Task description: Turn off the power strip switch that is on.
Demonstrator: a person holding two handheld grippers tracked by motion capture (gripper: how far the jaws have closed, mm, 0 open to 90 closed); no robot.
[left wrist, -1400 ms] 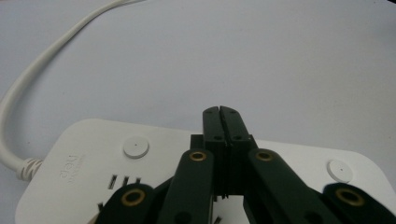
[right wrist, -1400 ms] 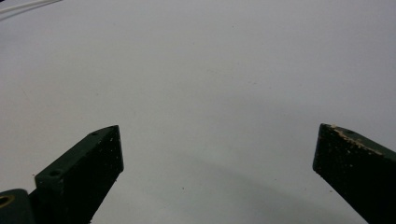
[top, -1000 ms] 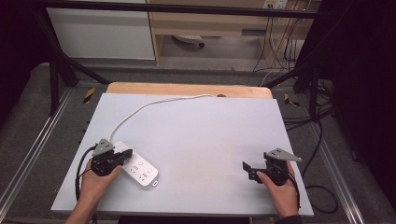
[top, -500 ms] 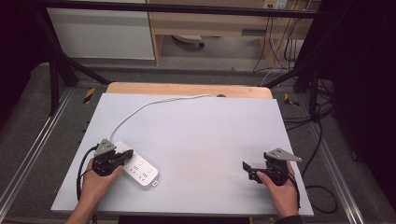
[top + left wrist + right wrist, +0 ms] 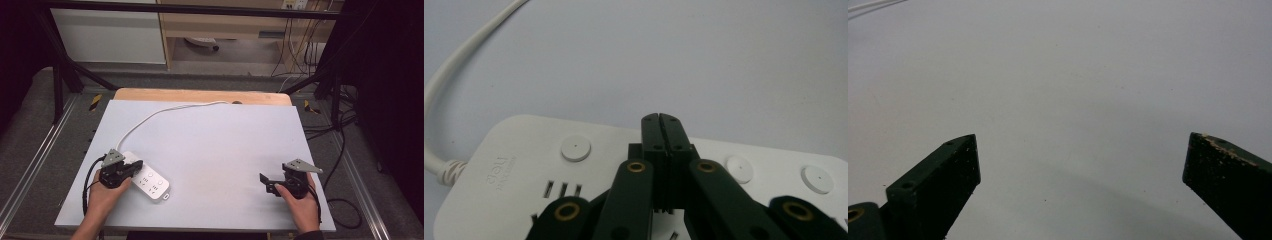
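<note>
The left gripper (image 5: 131,167) covers the cord end of the power strip (image 5: 150,183) near the counter's (image 5: 225,150) left edge in the high view, so that end's sockets and the cord's join are hidden there. In the left gripper view the closed fingers (image 5: 663,131) and their linkage hide the middle of the strip; the picture's bottom and right edges cut off its sockets and far end. Whether the fingers touch the strip cannot be told. The grey lettering (image 5: 501,175) by the cord end is too soft to read. The white cord (image 5: 459,55) leaves at the top edge. In the right gripper view both fingers (image 5: 945,170) are cut off by the bottom edge.
</note>
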